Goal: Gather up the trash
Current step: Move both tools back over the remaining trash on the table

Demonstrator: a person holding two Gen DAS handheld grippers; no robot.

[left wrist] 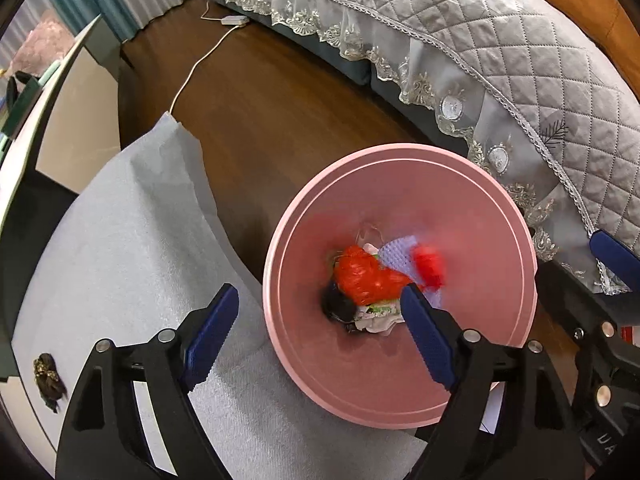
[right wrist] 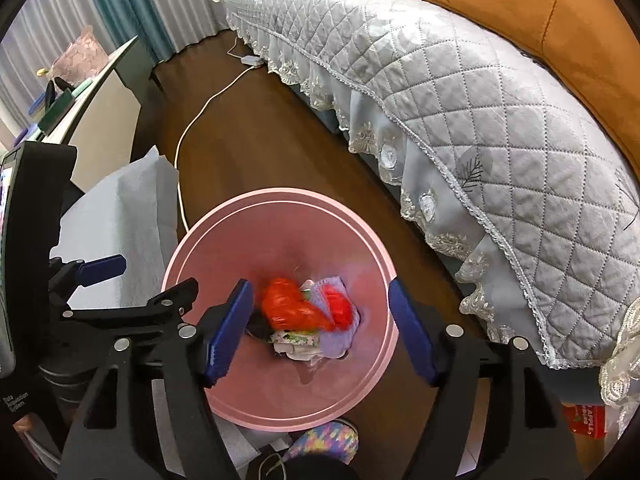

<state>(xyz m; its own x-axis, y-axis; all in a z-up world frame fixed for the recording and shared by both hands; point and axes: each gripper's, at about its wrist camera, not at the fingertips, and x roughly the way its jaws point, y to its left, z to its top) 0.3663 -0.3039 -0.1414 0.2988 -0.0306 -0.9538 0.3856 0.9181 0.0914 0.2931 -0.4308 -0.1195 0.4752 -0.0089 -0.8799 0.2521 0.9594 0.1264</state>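
While both tools hang above the pink bin (left wrist: 400, 400) with jaws apart and empty, the red wrapper (left wrist: 366, 276) lies inside at its bottom; a dark scrap (left wrist: 49, 380) sits on the tabletop (left wrist: 120, 240), nearer the left tool (left wrist: 316, 332) than the right tool (right wrist: 320, 332).

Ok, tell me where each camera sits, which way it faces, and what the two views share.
Left wrist: on the left gripper, looking down into the pink bin beside the grey cloth; its open blue fingers show, with the right gripper at the right edge.
Right wrist: on the right gripper, looking down into the bin; its open fingers show, with the left gripper at left.
Shared: bin, red trash, cloth, sofa, white cable.
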